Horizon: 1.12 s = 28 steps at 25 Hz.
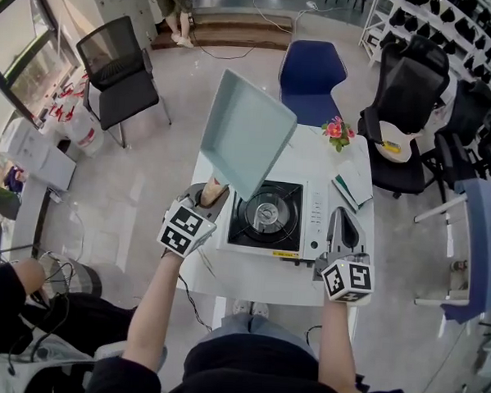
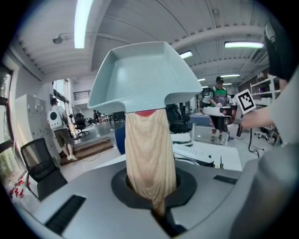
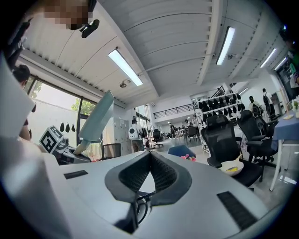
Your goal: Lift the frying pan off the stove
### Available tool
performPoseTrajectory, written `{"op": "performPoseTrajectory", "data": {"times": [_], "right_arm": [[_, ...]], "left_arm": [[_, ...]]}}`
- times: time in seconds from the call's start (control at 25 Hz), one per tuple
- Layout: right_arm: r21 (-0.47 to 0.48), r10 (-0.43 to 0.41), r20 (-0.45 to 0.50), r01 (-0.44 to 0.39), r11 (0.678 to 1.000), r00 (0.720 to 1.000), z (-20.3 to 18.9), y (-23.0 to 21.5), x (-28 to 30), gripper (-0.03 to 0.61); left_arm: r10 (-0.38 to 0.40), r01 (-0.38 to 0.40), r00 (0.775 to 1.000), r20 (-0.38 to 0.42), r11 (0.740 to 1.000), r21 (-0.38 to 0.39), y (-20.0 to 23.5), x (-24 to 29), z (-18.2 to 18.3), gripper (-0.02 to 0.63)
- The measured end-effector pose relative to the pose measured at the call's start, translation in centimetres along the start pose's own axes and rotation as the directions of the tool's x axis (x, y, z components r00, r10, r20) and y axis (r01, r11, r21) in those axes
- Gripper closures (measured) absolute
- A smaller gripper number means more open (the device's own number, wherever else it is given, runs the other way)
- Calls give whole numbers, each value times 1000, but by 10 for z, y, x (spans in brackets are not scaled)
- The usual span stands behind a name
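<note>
— Where is the frying pan (image 1: 245,134)?
— Up in the air, off the stove (image 1: 316,222). My left gripper (image 1: 214,200) is clamped on its pale wooden handle (image 2: 149,154).
— What does it look like?
— Square and pale blue-green, with low, flared walls. It is tipped steeply, so its flat underside faces the head view.
— And its place?
— At 11 o'clock from the burner (image 1: 269,211), with the handle running down toward 7 o'clock.
— The stove?
— A white single-burner unit with a black top. The round burner is bare, and the control strip is at its 3 o'clock side.
</note>
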State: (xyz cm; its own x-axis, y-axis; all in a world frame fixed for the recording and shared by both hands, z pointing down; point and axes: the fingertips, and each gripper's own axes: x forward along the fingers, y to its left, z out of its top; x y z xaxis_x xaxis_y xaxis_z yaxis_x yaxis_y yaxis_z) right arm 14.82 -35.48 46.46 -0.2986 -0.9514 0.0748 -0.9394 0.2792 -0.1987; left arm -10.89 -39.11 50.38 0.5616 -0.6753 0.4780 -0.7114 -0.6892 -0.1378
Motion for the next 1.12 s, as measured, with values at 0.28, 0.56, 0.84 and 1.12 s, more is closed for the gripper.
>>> {"op": "performPoseTrajectory", "data": {"times": [0.28,0.56,0.84,1.12], "right_arm": [[-3,8,15,-8,1000,1000,4,1,-2,577],[-10,11,35,-11,1000,999,10,5,-8,577],[-28,6,30,-5,1000,1000,6,9,-20,577],[-59,43,45,-40,997,998,-3,9,-29,577]], "left_arm": [[137,-125,971,193,989,-75,-3,-27,33,600],[231,-199,930,284,970,-136,-17,-51,43,600],[343,-266,880,329,929,-257,-17,-72,25,600],[383,-294,861,336,912,-286,-16,-85,20,600]]}}
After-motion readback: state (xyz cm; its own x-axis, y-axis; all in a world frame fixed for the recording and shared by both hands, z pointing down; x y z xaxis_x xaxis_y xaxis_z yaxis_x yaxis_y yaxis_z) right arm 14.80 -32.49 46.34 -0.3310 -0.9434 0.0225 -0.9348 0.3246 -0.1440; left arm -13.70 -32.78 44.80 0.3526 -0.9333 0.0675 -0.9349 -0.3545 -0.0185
